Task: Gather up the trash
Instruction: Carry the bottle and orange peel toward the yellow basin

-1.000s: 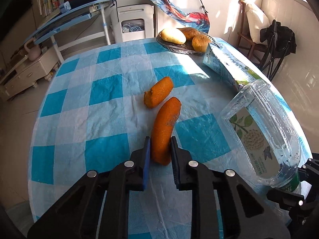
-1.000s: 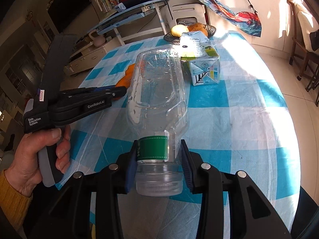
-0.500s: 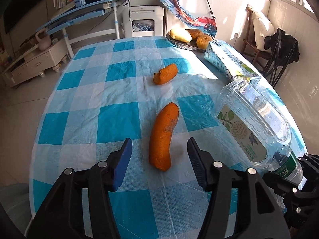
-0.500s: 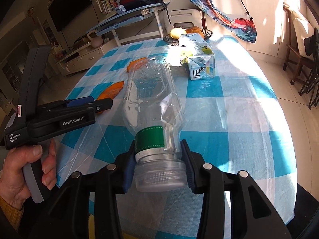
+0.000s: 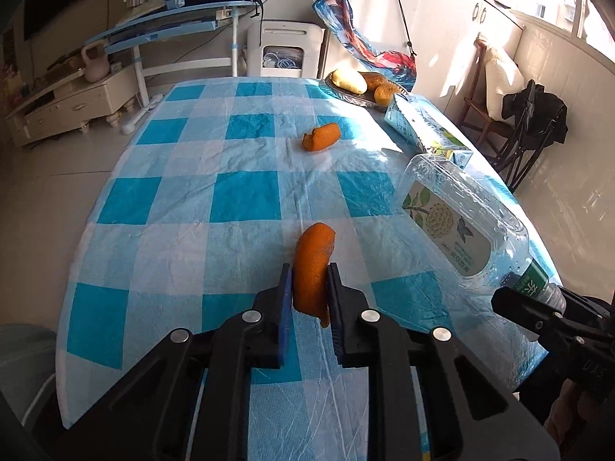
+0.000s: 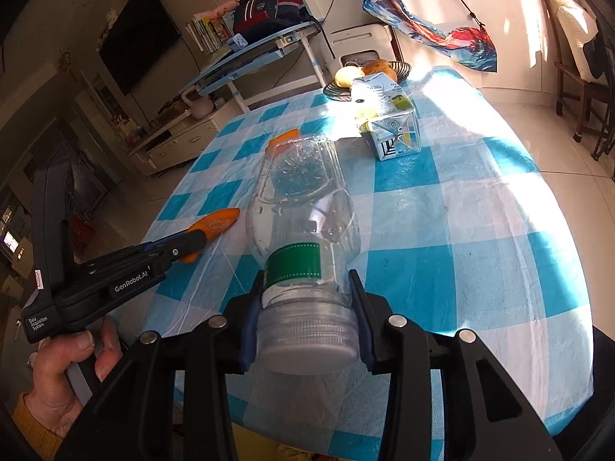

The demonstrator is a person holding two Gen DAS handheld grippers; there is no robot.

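Observation:
My left gripper [image 5: 309,282] is shut on a long orange peel [image 5: 313,257] and holds it just above the checked table [image 5: 184,207]; it also shows in the right wrist view [image 6: 217,223]. My right gripper [image 6: 305,307] is shut on the neck of a clear plastic bottle [image 6: 300,199] with a green band, held over the table's near edge. The bottle also shows in the left wrist view [image 5: 461,223]. A second orange peel [image 5: 321,136] lies further back. A drink carton [image 6: 388,115] lies on its side beyond the bottle.
A dark bowl [image 5: 355,96] with fruit and bread stands at the table's far edge. Chairs [image 5: 519,130] stand to the right of the table. A desk [image 5: 173,27] and a white appliance [image 5: 284,53] stand behind it. A grey bin rim [image 5: 23,353] shows lower left.
My left gripper opened half a second ago, then shut on the long peel again and lifted it off the cloth. Both grippers have drawn back toward the near edge. The bottle stays gripped.

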